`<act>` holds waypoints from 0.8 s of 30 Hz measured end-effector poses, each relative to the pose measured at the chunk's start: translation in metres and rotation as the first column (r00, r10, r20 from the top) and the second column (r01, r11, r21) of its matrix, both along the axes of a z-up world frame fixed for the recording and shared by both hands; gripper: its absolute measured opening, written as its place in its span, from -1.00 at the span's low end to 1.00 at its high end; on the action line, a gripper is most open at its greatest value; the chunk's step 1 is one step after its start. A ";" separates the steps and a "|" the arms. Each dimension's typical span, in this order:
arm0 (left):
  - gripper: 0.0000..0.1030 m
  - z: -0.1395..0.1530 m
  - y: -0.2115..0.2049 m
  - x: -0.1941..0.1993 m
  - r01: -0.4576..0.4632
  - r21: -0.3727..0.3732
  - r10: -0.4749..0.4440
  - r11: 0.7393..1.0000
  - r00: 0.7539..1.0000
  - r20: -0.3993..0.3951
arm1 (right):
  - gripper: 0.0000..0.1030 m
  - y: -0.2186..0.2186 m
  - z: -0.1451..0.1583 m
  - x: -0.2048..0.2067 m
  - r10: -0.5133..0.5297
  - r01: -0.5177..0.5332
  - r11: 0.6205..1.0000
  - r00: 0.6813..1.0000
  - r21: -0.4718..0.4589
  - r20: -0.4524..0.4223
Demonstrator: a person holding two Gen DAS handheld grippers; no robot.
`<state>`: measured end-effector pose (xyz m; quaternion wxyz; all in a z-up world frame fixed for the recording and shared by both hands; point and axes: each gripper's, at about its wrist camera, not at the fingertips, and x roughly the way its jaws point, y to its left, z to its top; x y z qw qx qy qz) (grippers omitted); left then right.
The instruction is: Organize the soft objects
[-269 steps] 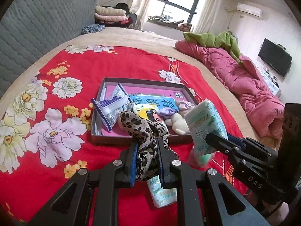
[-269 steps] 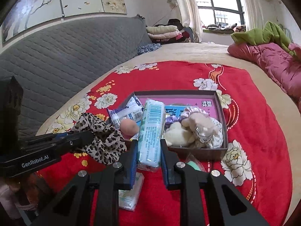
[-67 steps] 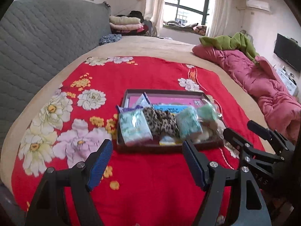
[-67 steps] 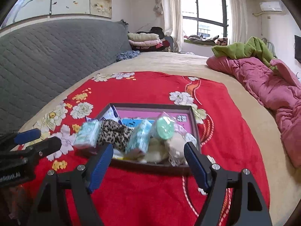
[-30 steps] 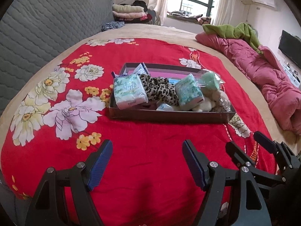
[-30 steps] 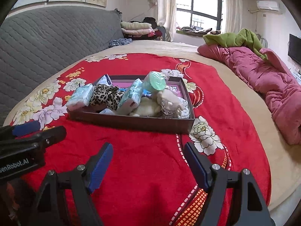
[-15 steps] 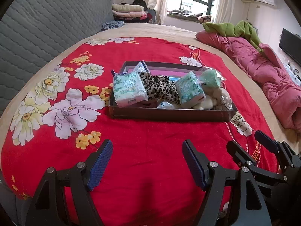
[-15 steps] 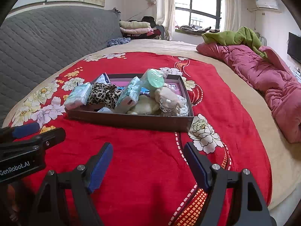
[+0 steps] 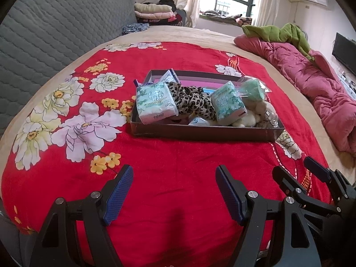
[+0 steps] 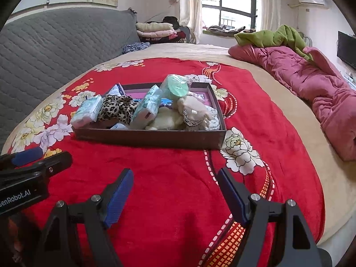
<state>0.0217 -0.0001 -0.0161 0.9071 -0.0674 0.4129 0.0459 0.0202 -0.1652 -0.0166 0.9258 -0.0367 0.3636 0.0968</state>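
Observation:
A shallow brown box sits on the red flowered blanket. It holds two tissue packs, a leopard-print scrunchie, a green bagged item and cream plush toys. My left gripper is open and empty, low over the blanket in front of the box. My right gripper is open and empty, to the right of the left one; it also shows in the left wrist view.
A grey quilted headboard runs along the left. A pink quilt with a green blanket on it lies at the right. Folded clothes are stacked by the window. The bed edge drops off at the right.
Earlier each gripper was shut on an item, the left on the scrunchie, the right on a tissue pack; those now lie in the box. Both grippers are open and drawn back from the box.

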 end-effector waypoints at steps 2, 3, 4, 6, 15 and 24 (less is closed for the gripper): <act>0.50 0.000 0.000 0.000 0.001 -0.001 -0.001 1.000 1.000 -0.003 | 0.50 0.000 0.000 0.000 -0.002 0.002 1.000 1.000 0.002 -0.002; 0.50 0.000 -0.001 0.000 0.002 -0.002 -0.002 1.000 1.000 -0.004 | 0.50 0.000 0.000 -0.001 -0.002 0.002 1.000 1.000 0.002 -0.001; 0.50 0.000 -0.001 0.000 0.005 -0.001 -0.005 1.000 1.000 -0.005 | 0.50 0.000 0.000 0.000 0.000 0.000 1.000 1.000 0.003 -0.002; 0.50 -0.001 -0.002 0.000 0.010 0.002 -0.010 1.000 1.000 -0.003 | 0.50 0.000 -0.001 0.000 0.001 -0.001 1.000 1.000 0.003 -0.003; 0.50 -0.003 -0.003 0.002 0.007 0.002 -0.007 1.000 1.000 -0.007 | 0.50 -0.002 -0.003 0.002 -0.005 0.005 1.000 1.000 0.006 -0.014; 0.50 -0.010 0.001 0.006 -0.001 -0.003 0.001 1.000 1.000 -0.019 | 0.50 -0.003 -0.008 0.004 0.004 -0.004 1.000 1.000 0.006 -0.026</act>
